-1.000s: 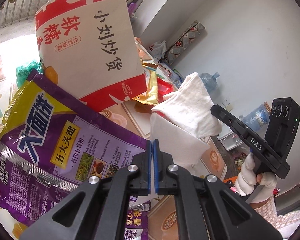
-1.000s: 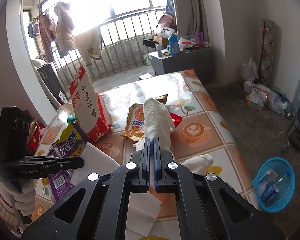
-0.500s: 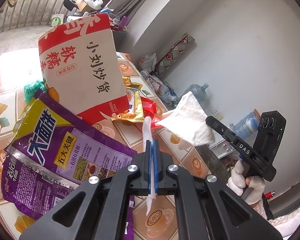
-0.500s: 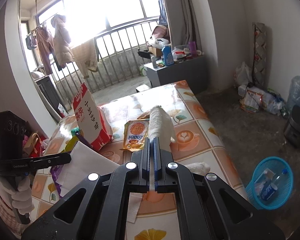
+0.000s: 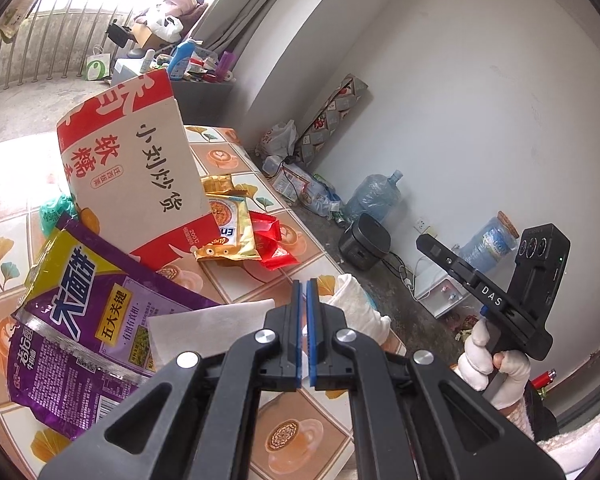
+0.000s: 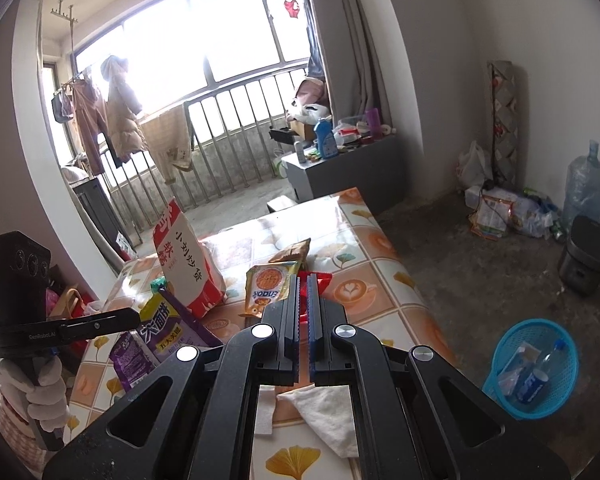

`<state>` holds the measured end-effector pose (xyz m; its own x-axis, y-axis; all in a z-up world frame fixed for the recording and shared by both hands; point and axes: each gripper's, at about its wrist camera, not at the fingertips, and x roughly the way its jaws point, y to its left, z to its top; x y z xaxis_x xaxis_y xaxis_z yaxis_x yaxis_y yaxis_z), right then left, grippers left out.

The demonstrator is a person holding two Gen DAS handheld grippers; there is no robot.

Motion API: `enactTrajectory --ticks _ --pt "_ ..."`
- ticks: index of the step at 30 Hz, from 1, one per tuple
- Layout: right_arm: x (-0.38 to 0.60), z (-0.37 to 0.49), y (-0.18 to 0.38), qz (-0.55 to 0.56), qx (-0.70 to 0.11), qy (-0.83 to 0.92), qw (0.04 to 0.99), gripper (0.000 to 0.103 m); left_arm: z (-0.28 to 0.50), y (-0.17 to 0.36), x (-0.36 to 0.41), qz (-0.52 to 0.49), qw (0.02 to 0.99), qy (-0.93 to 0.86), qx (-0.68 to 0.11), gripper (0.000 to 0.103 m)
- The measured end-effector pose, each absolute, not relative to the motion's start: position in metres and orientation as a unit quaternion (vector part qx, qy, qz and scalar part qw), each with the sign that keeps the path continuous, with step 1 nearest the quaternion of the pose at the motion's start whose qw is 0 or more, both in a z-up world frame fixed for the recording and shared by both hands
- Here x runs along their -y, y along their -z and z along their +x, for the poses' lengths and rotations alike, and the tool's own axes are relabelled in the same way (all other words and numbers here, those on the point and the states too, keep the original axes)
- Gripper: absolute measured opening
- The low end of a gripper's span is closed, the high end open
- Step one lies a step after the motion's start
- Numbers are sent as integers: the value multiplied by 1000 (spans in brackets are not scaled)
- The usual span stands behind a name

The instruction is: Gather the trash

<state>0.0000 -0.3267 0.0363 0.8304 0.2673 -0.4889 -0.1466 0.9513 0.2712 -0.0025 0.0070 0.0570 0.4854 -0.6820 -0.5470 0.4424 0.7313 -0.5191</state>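
My left gripper is shut and holds nothing, above the tiled table. Just beyond its tips a flat white napkin and a crumpled white tissue lie on the table. My right gripper is also shut and holds nothing, with the same tissue and napkin under its arms. Further back are a red-and-white bag, a purple packet, a yellow snack packet and a red wrapper. A blue basket stands on the floor to the right.
The basket holds a bottle and packets. A black cooker, a water jug and loose litter sit by the far wall. The table's right edge drops to bare concrete floor. A gloved hand holds the right gripper.
Both grippers have risen and pulled back. The white tissue that stood in each one's pads has left them, and both pieces now lie on the table.
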Motion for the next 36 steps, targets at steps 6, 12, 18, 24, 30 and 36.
enactTrajectory --ticks 6,12,18,24,30,36 --pt "334 0 -13 115 -322 -87 936 37 -1 -34 -19 -137 853 275 -421 7" --pt "316 10 39 176 -405 -141 886 38 11 15 -46 -173 825 213 -494 22" --pt "240 13 65 112 -442 -218 863 28 23 46 -62 -234 793 207 -523 22" --pt "222 20 85 84 -469 -211 854 9 33 57 -63 -271 768 229 -533 22" --pt "233 23 86 106 -472 -216 848 4 37 63 -68 -338 720 292 -530 22" --pt "230 23 84 94 -468 -217 852 4 36 62 -60 -315 736 282 -528 22"
